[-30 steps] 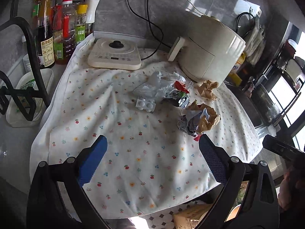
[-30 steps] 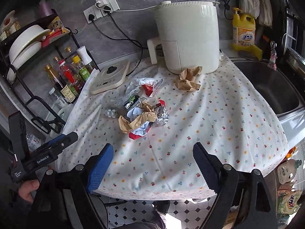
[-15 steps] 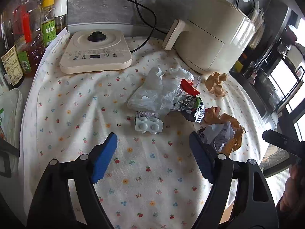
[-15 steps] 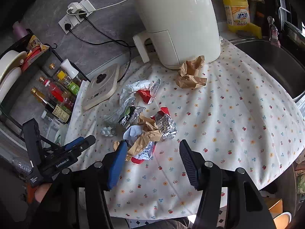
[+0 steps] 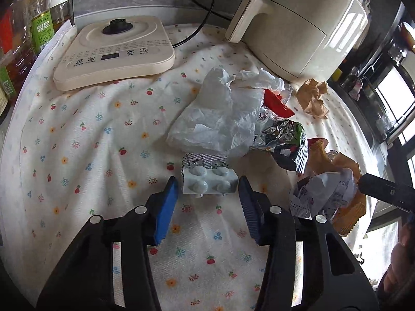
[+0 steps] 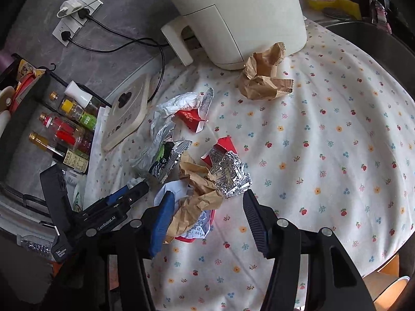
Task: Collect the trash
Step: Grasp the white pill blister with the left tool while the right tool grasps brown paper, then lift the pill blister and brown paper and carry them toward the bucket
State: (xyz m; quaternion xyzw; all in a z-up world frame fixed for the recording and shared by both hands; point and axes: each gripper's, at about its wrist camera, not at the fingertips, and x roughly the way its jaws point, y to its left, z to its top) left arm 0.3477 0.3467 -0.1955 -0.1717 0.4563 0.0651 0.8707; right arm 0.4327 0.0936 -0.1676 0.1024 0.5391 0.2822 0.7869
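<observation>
Rack (image 6: 23,108) at counter's left end holds sauce bottles (image 6: 64,132).

Trash heaped mid-cloth (image 5: 85,134): white wrapper (image 5: 218,114), foil packet (image 5: 280,132), brown paper (image 6: 199,194), foil ball (image 6: 230,173).

Left gripper (image 5: 208,194) half open, jaws closing; pill blister pack (image 5: 208,181) sits between pads, small gaps either side, no contact.

Right gripper (image 6: 207,212) half open, jaws closing astride brown paper wad; left pad against paper, right pad clear.

Blister print unreadable. Air fryer (image 6: 233,13) top cut off.
</observation>
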